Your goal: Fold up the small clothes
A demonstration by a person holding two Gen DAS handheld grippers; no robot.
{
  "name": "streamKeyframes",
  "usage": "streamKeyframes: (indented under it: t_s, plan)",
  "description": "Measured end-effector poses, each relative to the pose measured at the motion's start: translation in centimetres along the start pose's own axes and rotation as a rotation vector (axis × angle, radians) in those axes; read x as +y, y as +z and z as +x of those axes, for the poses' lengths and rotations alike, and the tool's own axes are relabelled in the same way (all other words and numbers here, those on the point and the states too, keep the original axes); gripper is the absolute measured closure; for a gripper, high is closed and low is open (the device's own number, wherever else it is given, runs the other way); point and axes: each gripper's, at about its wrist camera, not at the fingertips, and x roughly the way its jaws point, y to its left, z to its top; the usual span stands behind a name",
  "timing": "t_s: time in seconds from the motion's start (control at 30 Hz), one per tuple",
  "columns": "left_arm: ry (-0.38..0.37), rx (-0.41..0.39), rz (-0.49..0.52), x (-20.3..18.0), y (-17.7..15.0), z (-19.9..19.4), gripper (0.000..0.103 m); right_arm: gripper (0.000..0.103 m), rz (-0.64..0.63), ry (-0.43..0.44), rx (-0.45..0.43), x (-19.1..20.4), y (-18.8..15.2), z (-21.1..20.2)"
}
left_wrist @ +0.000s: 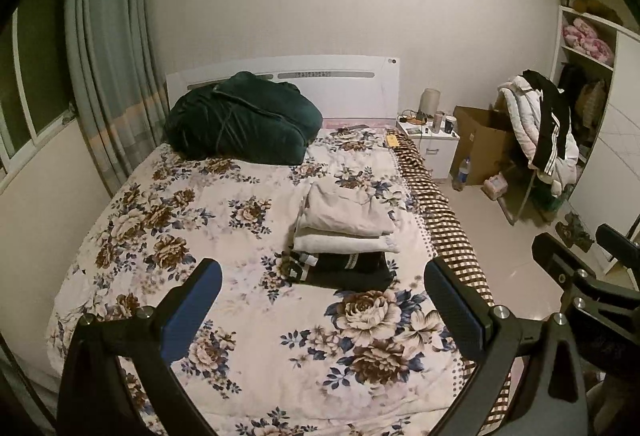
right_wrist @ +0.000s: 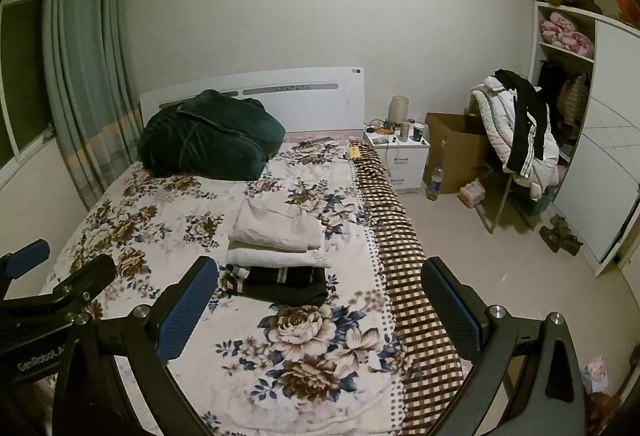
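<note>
Two grippers hang side by side above the foot of the bed, both with their blue-padded fingers spread wide and nothing between them. The left gripper [left_wrist: 322, 292] hovers over the flowered quilt [left_wrist: 168, 228], and the right gripper [right_wrist: 320, 290] is held just beside it, over the quilt's right half and the brown checked blanket [right_wrist: 400, 256] that runs along the bed's edge. Each shows at the margin of the other's view.

Nothing lies between the open fingers and the clothes. The stack of folded clothes [left_wrist: 344, 232] rests on the quilt ahead of both tools, toward the bed's right side: a pale garment [right_wrist: 276, 224] on top, a white one [right_wrist: 276, 256] under it, and a black garment [right_wrist: 284, 282] with white lettering nearest the grippers, its front edge sticking out past the upper two. In both views the stack appears between the fingertips, beyond them and untouched.

Farther off, a dark green bundle [left_wrist: 244, 120] sits against the white headboard [left_wrist: 352, 84]. A grey-blue curtain [left_wrist: 108, 56] hangs at the left by the window. Right of the bed stand a cluttered white nightstand [left_wrist: 434, 146], a cardboard box [left_wrist: 484, 144] with a plastic bottle [left_wrist: 462, 172] in front, a chair heaped with clothes [left_wrist: 540, 132], and an open wardrobe [left_wrist: 584, 76].
</note>
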Motion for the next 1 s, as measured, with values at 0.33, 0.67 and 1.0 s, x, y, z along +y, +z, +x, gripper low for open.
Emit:
streamKeyframes:
  t_s: [0.33, 0.67, 1.0]
  plan:
    - [0.023, -0.018, -0.010, 0.7, 0.7, -0.8, 0.000, 0.000, -0.013, -0.009, -0.010, -0.2, 0.3, -1.0]
    - [0.030, -0.019, -0.013, 1.1, 0.7, -0.5, 0.000, 0.000, -0.026, 0.010, -0.011, -0.3, 1.8, 0.3]
    - [0.041, -0.023, -0.019, 1.1, 0.7, -0.5, 0.000, 0.000, -0.037, 0.030, 0.000, 0.4, 3.0, 1.4]
